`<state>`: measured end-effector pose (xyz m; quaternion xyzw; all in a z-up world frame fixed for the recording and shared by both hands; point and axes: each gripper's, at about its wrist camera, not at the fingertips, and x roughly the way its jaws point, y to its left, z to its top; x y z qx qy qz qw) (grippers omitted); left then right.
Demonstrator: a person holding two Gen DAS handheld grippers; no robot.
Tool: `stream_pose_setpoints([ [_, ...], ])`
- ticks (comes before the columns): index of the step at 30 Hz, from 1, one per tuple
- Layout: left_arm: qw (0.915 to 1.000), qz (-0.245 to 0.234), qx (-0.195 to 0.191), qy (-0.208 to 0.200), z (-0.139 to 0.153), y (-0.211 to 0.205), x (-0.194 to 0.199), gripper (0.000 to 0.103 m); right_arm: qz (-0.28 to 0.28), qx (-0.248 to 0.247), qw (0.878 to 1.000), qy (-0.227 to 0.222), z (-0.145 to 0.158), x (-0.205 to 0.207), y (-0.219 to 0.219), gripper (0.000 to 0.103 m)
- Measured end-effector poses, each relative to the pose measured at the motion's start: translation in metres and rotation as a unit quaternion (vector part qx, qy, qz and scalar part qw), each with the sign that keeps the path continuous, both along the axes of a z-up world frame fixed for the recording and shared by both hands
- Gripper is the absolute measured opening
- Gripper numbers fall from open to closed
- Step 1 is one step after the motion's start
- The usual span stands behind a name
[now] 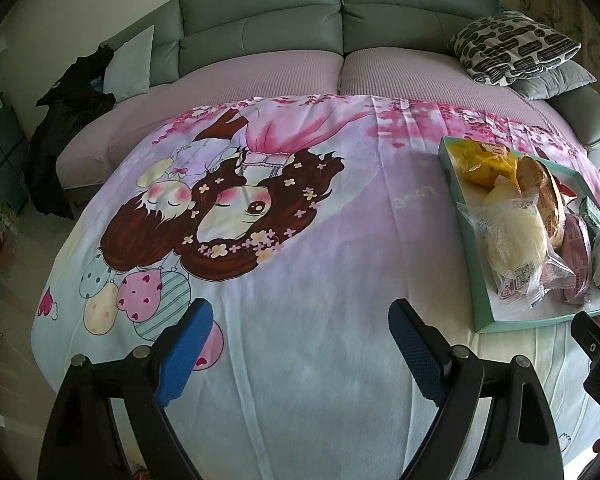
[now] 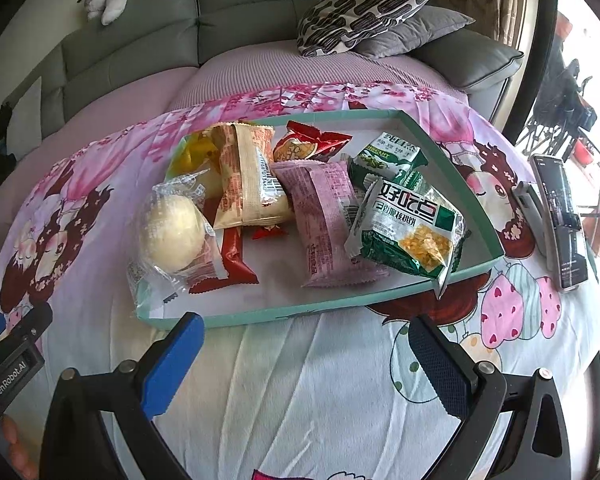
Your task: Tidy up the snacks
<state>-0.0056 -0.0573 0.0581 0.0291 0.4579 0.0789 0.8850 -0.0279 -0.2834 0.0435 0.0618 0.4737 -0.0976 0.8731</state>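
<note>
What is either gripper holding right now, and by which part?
Nothing. The left gripper and right gripper are both open over the bedsheet, short of the snack tray.

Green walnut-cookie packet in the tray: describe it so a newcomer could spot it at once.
Start at the shallow teal tray on the cartoon blanket, in front of the right gripper. Go to its near right corner, where the green packet overhangs the rim. Unlike the smaller green biscuit pack behind it, it has big white characters and a picture of yellow crumbly pieces.
</note>
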Motion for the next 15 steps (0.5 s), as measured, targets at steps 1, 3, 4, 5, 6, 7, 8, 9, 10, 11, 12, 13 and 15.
stream_pose_setpoints([
  [1,1.0,0.001,0.0,0.0,0.0,-0.0002,0.0001,0.09,0.0,0.0,1.0,0.0,-0.0008,0.0001,-0.0005,0.103],
  [3,1.0,0.001,0.0,0.0,0.0001,-0.0003,0.0002,0.09,0.0,0.0,1.0,0.001,-0.0012,-0.0002,-0.0003,0.103],
  [4,1.0,0.001,0.0,0.001,0.0,0.0,0.0001,0.09,0.0,0.0,1.0,0.001,-0.0008,0.0,-0.0004,0.103],
  [5,1.0,0.002,0.0,0.002,-0.0002,-0.0003,0.0001,0.09,0.0,0.0,1.0,0.001,-0.0007,0.0001,-0.0004,0.103],
  [6,1.0,0.002,0.0,0.002,-0.0005,-0.0002,0.0002,0.09,0.0,0.0,1.0,0.001,-0.0009,0.0,-0.0002,0.103],
  [7,1.0,0.002,0.0,0.003,-0.0007,0.0,0.0002,0.09,0.0,0.0,1.0,0.001,-0.0008,0.0002,-0.0003,0.103],
  [8,1.0,0.002,0.0,0.003,-0.0009,0.0002,0.0001,0.09,0.0,0.0,1.0,0.002,-0.0009,0.0002,-0.0002,0.103],
  [9,1.0,0.002,-0.001,0.004,-0.0008,0.0004,0.0001,0.09,0.001,0.0,1.0,0.002,-0.0011,0.0002,-0.0002,0.103],
  [10,1.0,0.002,-0.001,0.004,-0.0008,0.0005,0.0001,0.09,0.0,0.0,1.0,0.002,-0.0011,0.0002,-0.0002,0.103],
  [11,1.0,0.002,0.0,0.004,-0.0008,0.0006,0.0002,0.09,0.001,-0.001,1.0,0.003,-0.0015,0.0,-0.0001,0.103],
  [12,1.0,0.002,0.0,0.004,-0.0009,0.0007,0.0001,0.09,0.001,-0.001,1.0,0.003,-0.0016,-0.0002,-0.0005,0.103],
  [13,1.0,0.002,-0.001,0.004,-0.0008,0.001,0.0002,0.09,0.001,0.0,1.0,0.003,-0.0016,-0.0002,-0.0005,0.103],
  [15,1.0,0.002,-0.001,0.004,-0.0008,0.0007,0.0004,0.09,0.001,-0.001,1.0,0.003,-0.0017,-0.0001,-0.0003,0.103],
])
